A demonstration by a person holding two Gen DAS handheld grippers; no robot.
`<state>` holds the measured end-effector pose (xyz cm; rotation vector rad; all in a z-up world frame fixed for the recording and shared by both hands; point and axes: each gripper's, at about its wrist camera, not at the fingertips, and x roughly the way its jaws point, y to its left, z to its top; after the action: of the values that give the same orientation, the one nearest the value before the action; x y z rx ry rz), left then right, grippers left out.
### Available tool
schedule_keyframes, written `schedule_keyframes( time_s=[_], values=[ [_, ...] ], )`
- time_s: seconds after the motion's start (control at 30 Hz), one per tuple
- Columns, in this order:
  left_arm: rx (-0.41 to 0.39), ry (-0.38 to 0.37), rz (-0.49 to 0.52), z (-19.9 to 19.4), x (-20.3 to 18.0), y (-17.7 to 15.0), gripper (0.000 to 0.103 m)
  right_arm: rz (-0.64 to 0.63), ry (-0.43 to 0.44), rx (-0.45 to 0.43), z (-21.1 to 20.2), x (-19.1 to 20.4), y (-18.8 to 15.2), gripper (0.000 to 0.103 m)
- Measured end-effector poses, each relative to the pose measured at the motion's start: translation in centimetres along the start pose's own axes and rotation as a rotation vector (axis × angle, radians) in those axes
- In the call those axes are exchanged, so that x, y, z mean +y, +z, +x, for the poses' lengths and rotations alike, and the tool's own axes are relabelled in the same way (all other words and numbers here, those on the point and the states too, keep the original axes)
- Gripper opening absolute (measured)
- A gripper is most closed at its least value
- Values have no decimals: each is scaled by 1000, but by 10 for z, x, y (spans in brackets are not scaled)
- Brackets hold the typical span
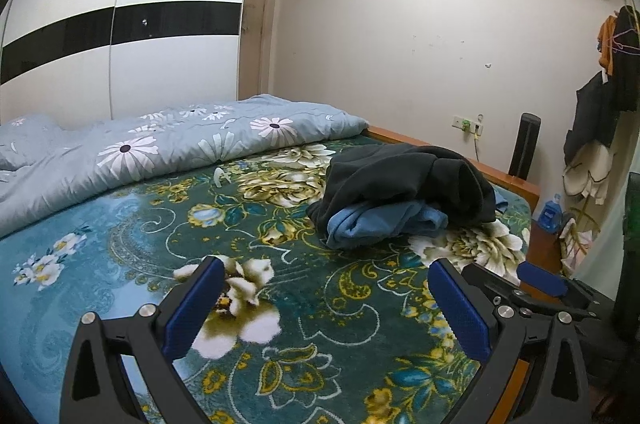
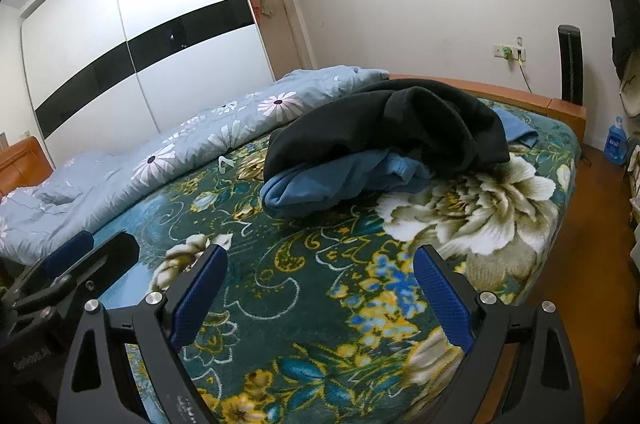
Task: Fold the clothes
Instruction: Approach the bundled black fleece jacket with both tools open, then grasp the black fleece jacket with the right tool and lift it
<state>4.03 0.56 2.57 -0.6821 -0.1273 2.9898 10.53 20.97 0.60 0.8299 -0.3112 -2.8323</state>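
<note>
While both grippers hover over the bed, the clothes sit unfolded in a heap.
Left gripper (image 1: 326,298) and right gripper (image 2: 320,284): blue-padded jaws spread apart, holding nothing, side by side above the near edge of the teal floral plush blanket (image 1: 132,224). Crumpled black fleece garment (image 2: 400,120) lies on top of a bunched light-blue garment (image 2: 340,180), near the blanket's far right corner by the wooden bed frame (image 2: 520,94). Pale blue daisy-print duvet (image 1: 160,148) runs along the far left edge.
</note>
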Motion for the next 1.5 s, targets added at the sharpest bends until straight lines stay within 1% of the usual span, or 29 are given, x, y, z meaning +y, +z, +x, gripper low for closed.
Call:
schedule_keyframes(
  time_s=[0.23,0.4,0.63,0.8,0.9,0.97,1.07,1.13,1.2,1.27,1.33,1.4,1.47,1.5],
  values=[
    [22,-23,-50,3,8,-3,103,-12,3,-4,1,5,1,95],
    [30,-48,-43,2,5,-5,103,-13,4,8,4,8,0,95],
    [57,-66,-66,4,12,-5,103,-25,18,20,8,13,1,95],
    [68,-52,-65,6,18,-8,103,-40,27,40,15,19,1,95],
    [73,-11,-52,-1,27,-10,103,-47,46,39,20,19,2,95],
    [67,15,-53,-12,39,-14,103,-32,41,34,24,9,5,95],
    [74,42,-84,-29,67,-22,103,-5,-14,-15,26,-16,15,95],
    [70,77,-124,-43,89,-28,103,0,-67,-43,37,-38,32,95],
    [57,105,-147,-56,106,-33,103,-23,-107,-62,51,-52,53,95],
    [62,140,-158,-65,121,-39,103,-34,-131,-43,74,-67,76,95],
    [69,176,-168,-74,136,-44,103,21,-96,5,94,-84,94,95],
    [64,210,-182,-80,149,-48,103,94,-2,22,108,-94,107,94],
    [69,233,-197,-84,157,-49,103,118,59,39,124,-94,119,92],
    [74,243,-204,-87,162,-49,103,130,78,50,133,-94,124,83]
  ],
)
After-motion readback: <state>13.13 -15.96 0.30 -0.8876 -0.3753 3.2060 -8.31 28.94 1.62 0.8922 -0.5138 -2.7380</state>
